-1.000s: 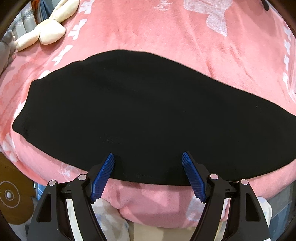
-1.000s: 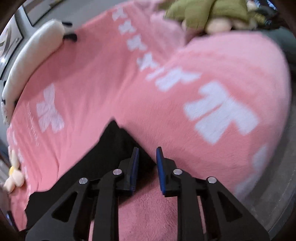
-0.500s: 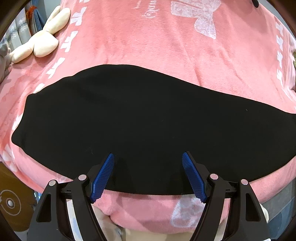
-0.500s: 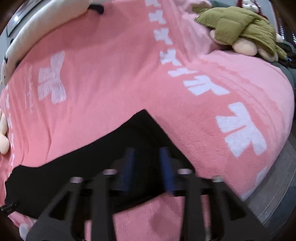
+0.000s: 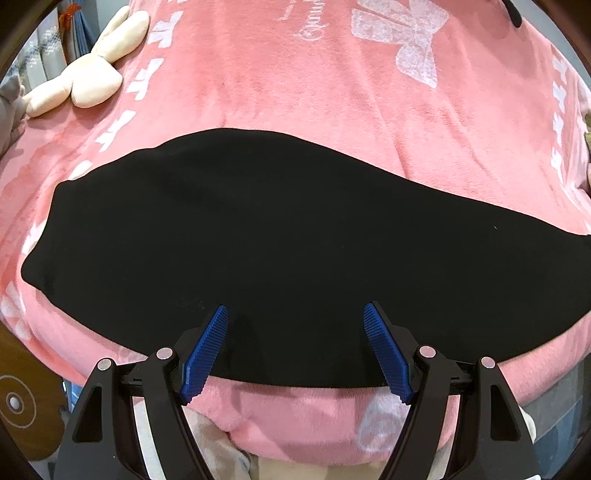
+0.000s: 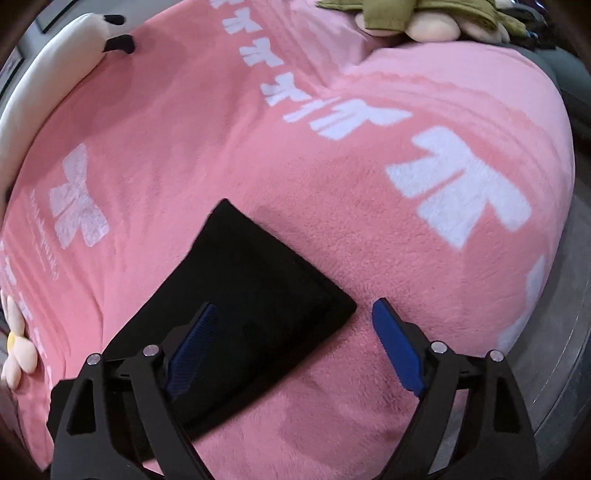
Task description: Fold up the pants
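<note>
Right wrist alone shows the pants' point(image 6: 251, 295) squared end.

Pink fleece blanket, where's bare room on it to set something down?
Bare pink fleece blanket lies beyond the black pants, between the cream plush rabbit and the white bow print. Another patch lies right of the pants' end. The top edge is crowded by an olive-clad plush toy.

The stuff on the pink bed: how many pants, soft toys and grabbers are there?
Black fabric pants: 1
Soft plush toys: 3, a cream bunny, a flower plush, a green-dressed doll
Black two-finger grippers: 2, left, right
Total: 6
</note>
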A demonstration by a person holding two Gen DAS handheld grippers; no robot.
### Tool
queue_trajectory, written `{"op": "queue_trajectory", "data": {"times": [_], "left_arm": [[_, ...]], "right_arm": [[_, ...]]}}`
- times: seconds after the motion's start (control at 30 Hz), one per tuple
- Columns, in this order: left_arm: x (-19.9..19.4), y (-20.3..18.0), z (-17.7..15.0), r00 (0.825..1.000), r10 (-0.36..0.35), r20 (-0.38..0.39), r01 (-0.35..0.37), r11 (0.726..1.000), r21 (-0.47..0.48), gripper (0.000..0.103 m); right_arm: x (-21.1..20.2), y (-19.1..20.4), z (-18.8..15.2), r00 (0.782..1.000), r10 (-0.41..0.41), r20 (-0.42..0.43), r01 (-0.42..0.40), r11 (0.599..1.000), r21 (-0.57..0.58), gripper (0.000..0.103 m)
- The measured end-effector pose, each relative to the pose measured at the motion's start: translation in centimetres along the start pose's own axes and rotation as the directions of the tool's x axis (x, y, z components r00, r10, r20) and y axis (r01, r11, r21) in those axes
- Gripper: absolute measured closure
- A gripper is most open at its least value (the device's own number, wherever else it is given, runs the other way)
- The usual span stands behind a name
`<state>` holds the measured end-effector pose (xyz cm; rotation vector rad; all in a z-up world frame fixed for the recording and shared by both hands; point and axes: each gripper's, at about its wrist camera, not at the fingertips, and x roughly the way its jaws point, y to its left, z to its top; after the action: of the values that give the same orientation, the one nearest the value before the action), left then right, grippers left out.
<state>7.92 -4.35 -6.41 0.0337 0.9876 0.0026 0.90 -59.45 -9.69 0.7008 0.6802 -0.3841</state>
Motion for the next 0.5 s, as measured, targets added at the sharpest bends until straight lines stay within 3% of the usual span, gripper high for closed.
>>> {"op": "queue_trajectory", "data": {"times": [0.03,0.1,0.13,0.2,0.27,0.37,0.5], "left_arm": [[-0.1,0.1,-0.1,1.000,-0.004,0.000,0.004,1.000,0.003,0.029],[-0.2,0.2,-0.3,1.000,-0.014,-0.005,0.014,1.000,0.009,0.029],[-0.2,0.4,-0.4,1.000,-0.020,-0.008,0.020,1.000,0.009,0.029],[-0.3,0.9,-0.6,0.999,-0.030,-0.010,0.030,1.000,0.003,0.029],[-0.4,1.6,-0.7,0.999,-0.037,-0.007,0.037,0.999,-0.010,0.029],[-0.7,2.8,-1.1,0.999,-0.050,0.002,0.050,0.998,-0.033,0.029],[-1.4,4.8,-1.8,0.997,-0.072,0.018,0.073,0.996,-0.057,0.029]], "right_arm": [[0.1,0.0,0.0,1.000,0.001,0.009,-0.001,1.000,0.000,0.024],[0.2,0.2,0.2,1.000,-0.021,0.005,0.021,1.000,-0.012,0.070],[0.1,0.1,0.3,1.000,-0.018,-0.004,0.018,1.000,-0.006,0.080],[-0.6,0.3,0.8,0.997,0.074,-0.016,-0.073,0.996,0.050,0.084],[-2.4,2.5,1.0,0.992,0.122,0.016,-0.122,0.992,0.014,0.084],[-5.6,9.3,0.4,0.965,0.261,0.026,-0.256,0.960,-0.116,0.084],[-7.6,20.8,-4.0,0.912,0.405,-0.070,-0.405,0.857,-0.317,0.084]]}}
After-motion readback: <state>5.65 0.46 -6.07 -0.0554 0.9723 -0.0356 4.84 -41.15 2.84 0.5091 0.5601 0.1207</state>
